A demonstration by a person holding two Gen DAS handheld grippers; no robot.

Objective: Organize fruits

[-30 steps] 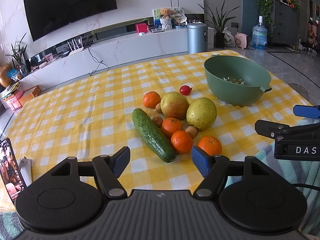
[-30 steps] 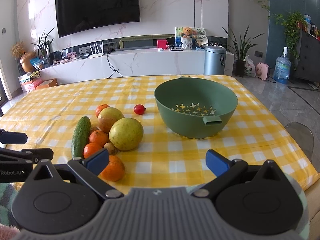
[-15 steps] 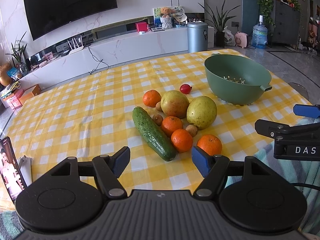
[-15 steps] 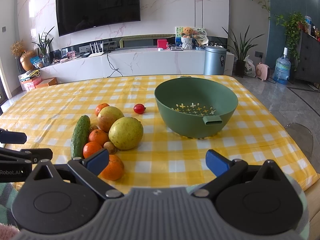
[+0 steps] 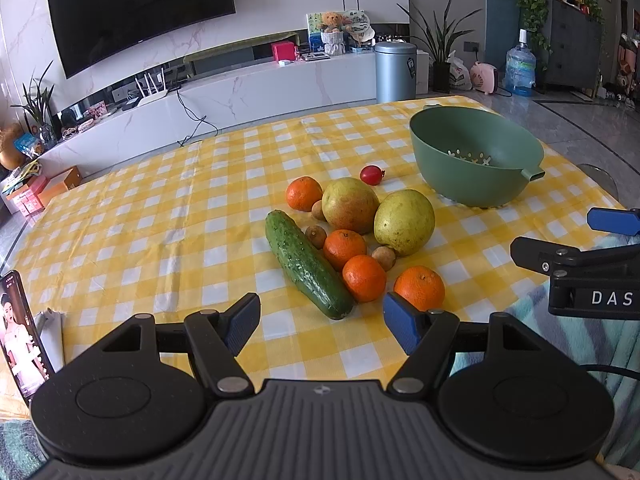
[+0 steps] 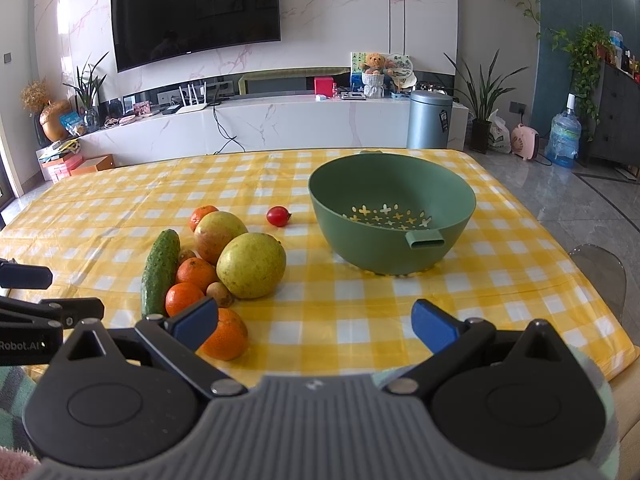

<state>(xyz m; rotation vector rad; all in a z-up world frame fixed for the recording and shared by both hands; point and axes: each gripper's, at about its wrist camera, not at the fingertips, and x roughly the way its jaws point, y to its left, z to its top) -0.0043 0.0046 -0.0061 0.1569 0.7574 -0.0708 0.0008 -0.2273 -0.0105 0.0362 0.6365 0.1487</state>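
A pile of fruit lies mid-table: a cucumber (image 5: pixel 308 266), several oranges, the nearest (image 5: pixel 419 287), a reddish apple (image 5: pixel 350 205), a yellow-green pear (image 5: pixel 404 222), small brown fruits and a red cherry tomato (image 5: pixel 371 175). An empty green colander bowl (image 5: pixel 476 156) stands to their right, also in the right wrist view (image 6: pixel 392 216). My left gripper (image 5: pixel 320 322) is open and empty, near the cucumber's tip. My right gripper (image 6: pixel 314 324) is open and empty at the table's front edge, the nearest orange (image 6: pixel 226 334) by its left finger.
The table has a yellow checked cloth (image 5: pixel 160 216). A phone (image 5: pixel 18 332) stands at the front left edge. A striped teal towel (image 5: pixel 580 332) lies at the front right. Beyond the table are a white TV console and a metal bin (image 5: pixel 395 72).
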